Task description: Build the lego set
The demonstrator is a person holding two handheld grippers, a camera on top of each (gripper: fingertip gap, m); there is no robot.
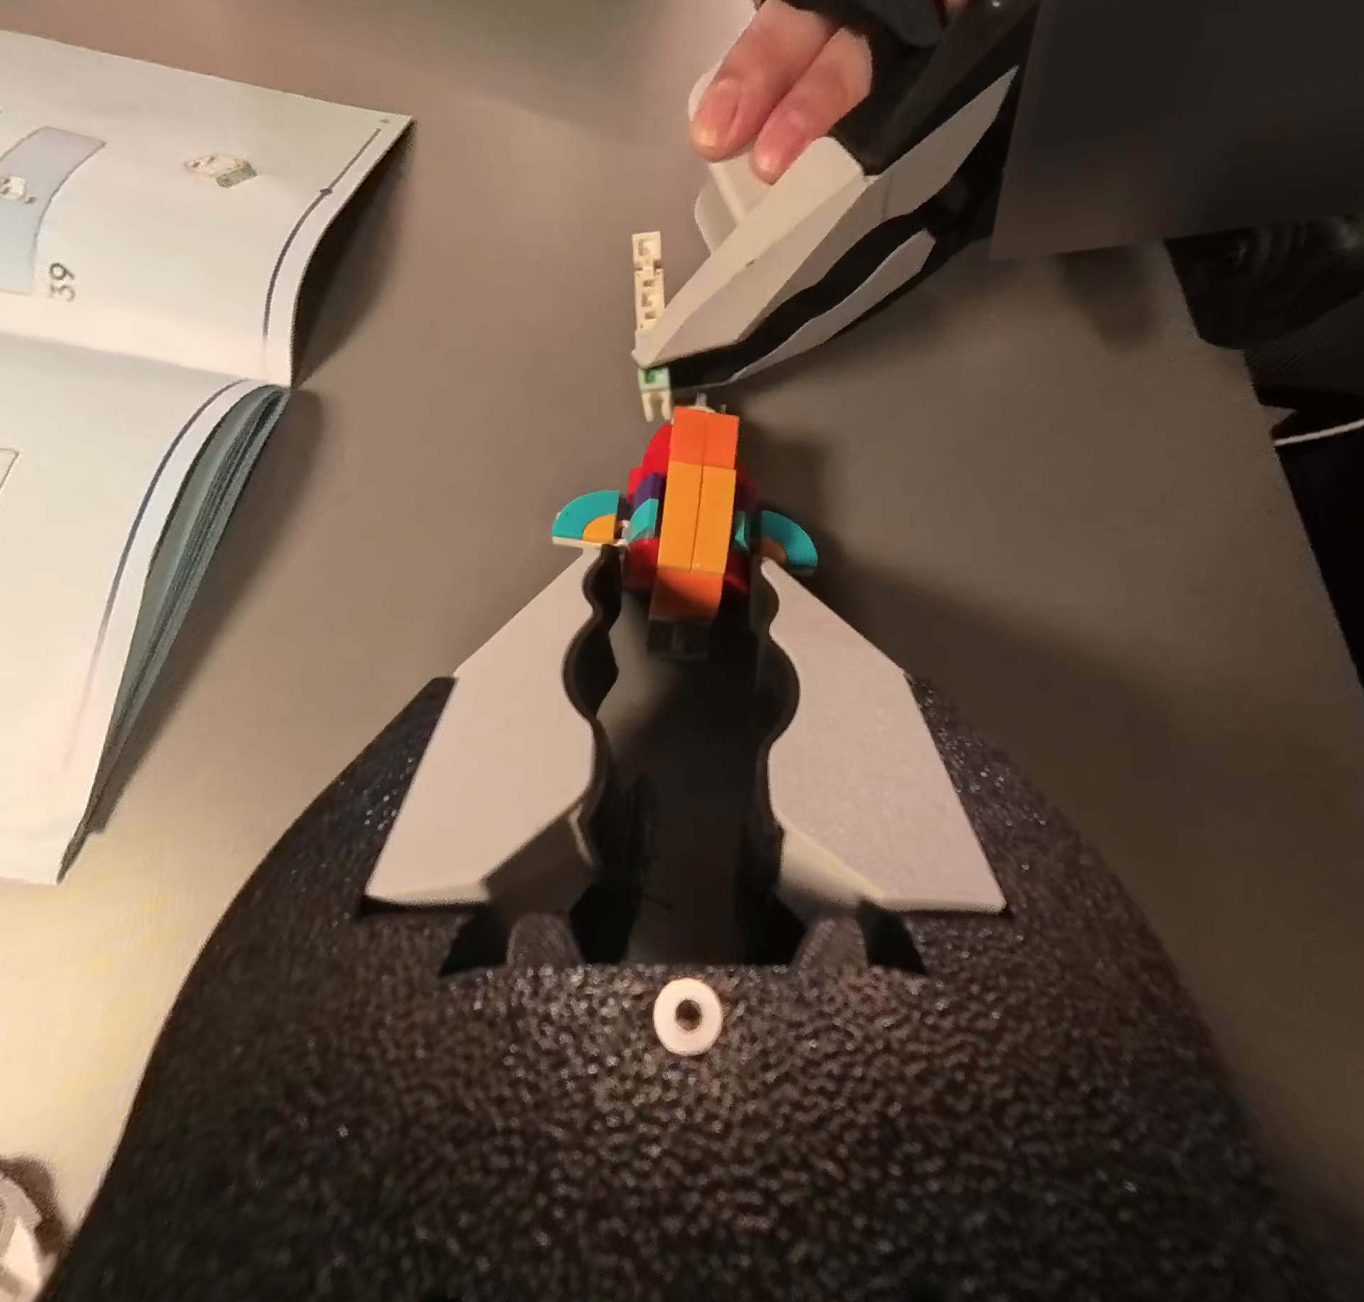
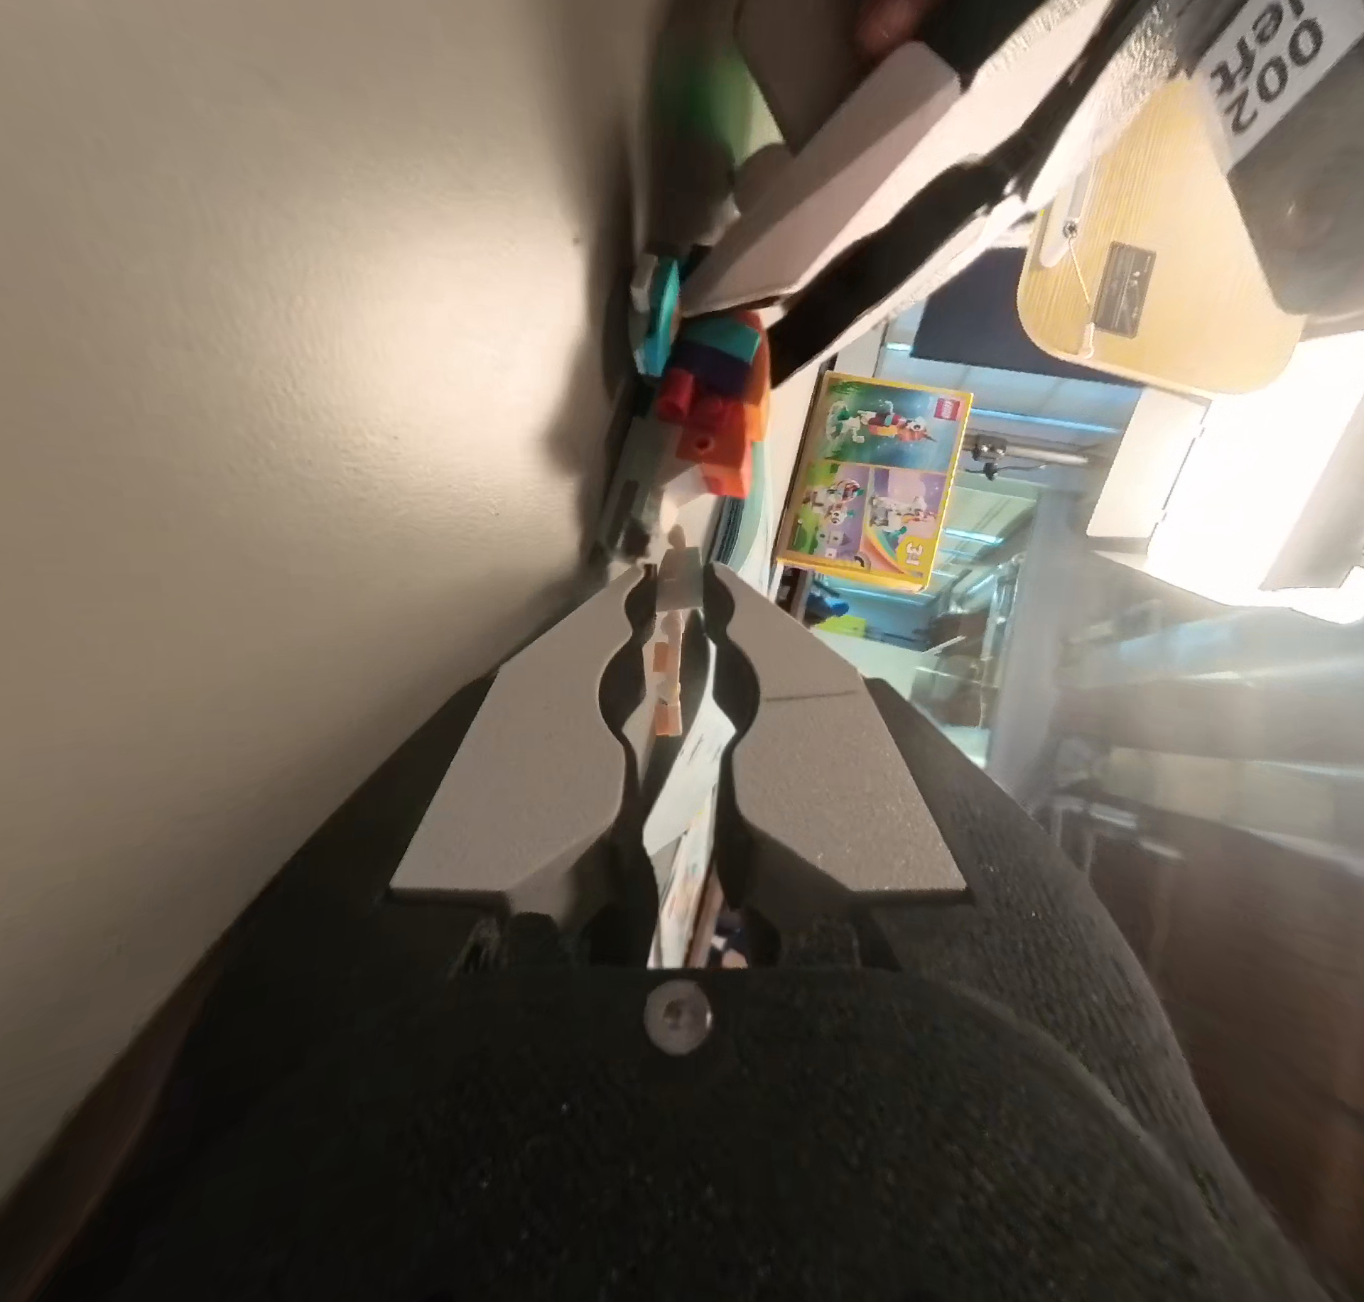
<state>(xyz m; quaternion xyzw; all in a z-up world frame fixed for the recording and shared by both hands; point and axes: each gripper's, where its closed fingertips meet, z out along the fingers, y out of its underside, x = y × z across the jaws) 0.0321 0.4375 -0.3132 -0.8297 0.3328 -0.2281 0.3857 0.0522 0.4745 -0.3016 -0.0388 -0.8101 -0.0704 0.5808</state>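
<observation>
Holding the bright orange, red and teal brick model point(image 1: 690, 521) tight between its tips, left gripper point(image 1: 686, 565) over the grey table point(image 1: 457, 469), model's long side pointing away toward the right gripper point(image 1: 664, 373), which pinches a thin white brick strip point(image 1: 649, 292) standing upright just beyond the model

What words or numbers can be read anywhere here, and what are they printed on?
I won't quote any writing, only say where it stands.
Open instruction booklet: a clear page number.
Yellow lego box: a logo and small print.
White sticker, upper right of the right wrist view: bold characters.
</observation>
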